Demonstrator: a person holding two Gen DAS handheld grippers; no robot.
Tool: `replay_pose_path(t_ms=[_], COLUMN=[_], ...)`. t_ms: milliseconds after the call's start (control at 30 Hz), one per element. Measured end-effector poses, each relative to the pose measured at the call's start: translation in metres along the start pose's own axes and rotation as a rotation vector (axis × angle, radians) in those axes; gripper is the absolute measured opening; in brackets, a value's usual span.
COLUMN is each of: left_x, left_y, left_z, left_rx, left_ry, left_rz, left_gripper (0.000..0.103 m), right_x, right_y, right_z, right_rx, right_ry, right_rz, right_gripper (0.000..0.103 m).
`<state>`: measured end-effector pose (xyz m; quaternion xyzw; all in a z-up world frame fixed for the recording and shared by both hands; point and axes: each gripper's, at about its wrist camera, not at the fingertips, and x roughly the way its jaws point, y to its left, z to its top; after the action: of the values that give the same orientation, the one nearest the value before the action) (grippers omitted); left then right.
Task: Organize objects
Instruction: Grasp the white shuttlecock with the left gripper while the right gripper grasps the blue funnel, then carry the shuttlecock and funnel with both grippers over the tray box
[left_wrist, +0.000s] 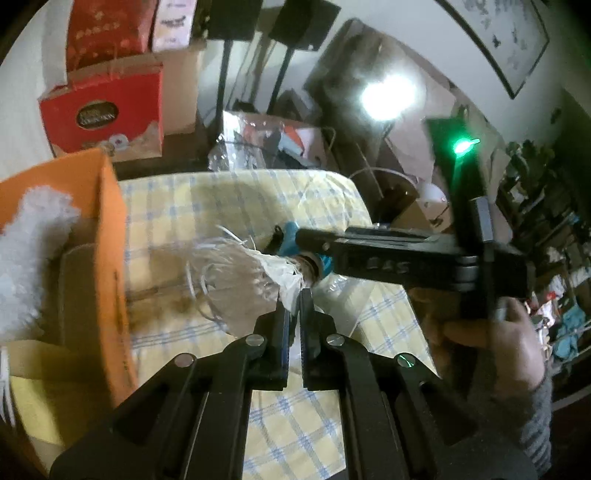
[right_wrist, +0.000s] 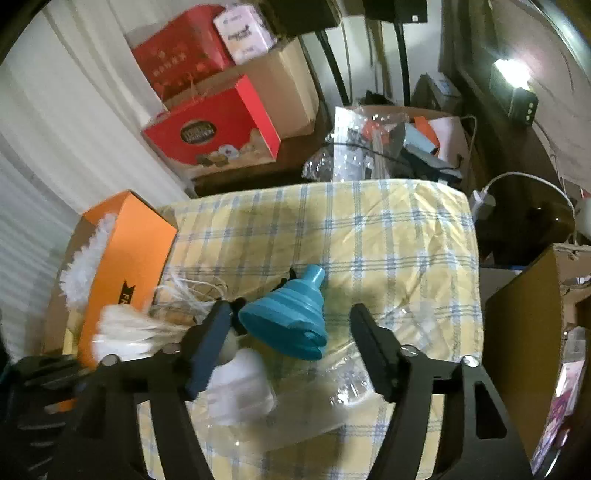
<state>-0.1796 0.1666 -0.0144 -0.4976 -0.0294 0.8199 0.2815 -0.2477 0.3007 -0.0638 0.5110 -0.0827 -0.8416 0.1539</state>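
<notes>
Behind the tabletop (right_wrist: 388, 221), red boxes (right_wrist: 214, 125) are stacked on a cardboard box (right_wrist: 291, 85); a lamp (right_wrist: 513, 74) glares to their right.

Checked tablecloth (right_wrist: 388, 229), stacked red boxes (right_wrist: 207, 122), bright lamp (left_wrist: 388, 96), white wall (right_wrist: 55, 110)

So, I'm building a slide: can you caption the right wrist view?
Open right gripper straddling a blue funnel on the checked tablecloth, orange box alongside.
</notes>
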Motion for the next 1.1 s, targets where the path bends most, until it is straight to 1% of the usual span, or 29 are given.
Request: replay_pose_path(t_ms=[133, 333, 500, 533, 567, 600, 633, 733, 800, 933, 1100], left_x=[-0.018, -0.031, -0.038, -0.040, -0.041, -0.043, -0.044, -0.049, -0.054, -0.070, -0.099], left_y=[0.009, 0.022, 0.030, 0.030, 0.030, 0.030, 0.030, 0.030, 0.032, 0.037, 0.052], left_z=[0.001, -0.001, -0.001, -0.001, -0.001, -0.002, -0.002, -0.002, -0.001, -0.003, -0.009], left_rx=[-0.010, -0.031, -0.055, -0.057, -0.057, -0.056, -0.055, -0.056, -0.059, -0.066, -0.066], left_ry=[-0.024, -0.037, -0.057, -0.059, -0.063, -0.067, -0.070, -0.077, -0.086, -0.115, -0.151], left_rz=[0.007, 0.011, -0.003, -0.006, -0.006, -0.004, -0.005, -0.009, -0.016, -0.023, -0.014], left_gripper=[0.004, 0.003, 0.002, 0.002, 0.002, 0.002, 0.002, 0.002, 0.002, 0.002, 0.002], right_x=[0.015, 0.030, 0.037, 0.039, 0.040, 0.040, 0.039, 0.035, 0.032, 0.018, -0.010], right_y=[0.007, 0.012, 0.023, 0.026, 0.028, 0.031, 0.032, 0.035, 0.036, 0.036, 0.043], right_z=[0.004, 0.003, 0.001, 0.001, 0.000, 0.000, -0.001, 0.000, 0.000, 0.003, 0.007], right_rx=[-0.006, -0.011, -0.080, -0.094, -0.115, -0.137, -0.143, -0.156, -0.162, -0.137, -0.126], right_ry=[0.046, 0.073, 0.081, 0.081, 0.080, 0.076, 0.075, 0.067, 0.054, 0.003, -0.049], right_rz=[-0.007, -0.046, -0.127, -0.143, -0.170, -0.178, -0.169, -0.189, -0.205, -0.190, -0.142], right_gripper=[0.079, 0.080, 0.080, 0.074, 0.072, 0.064, 0.059, 0.050, 0.048, 0.047, 0.047])
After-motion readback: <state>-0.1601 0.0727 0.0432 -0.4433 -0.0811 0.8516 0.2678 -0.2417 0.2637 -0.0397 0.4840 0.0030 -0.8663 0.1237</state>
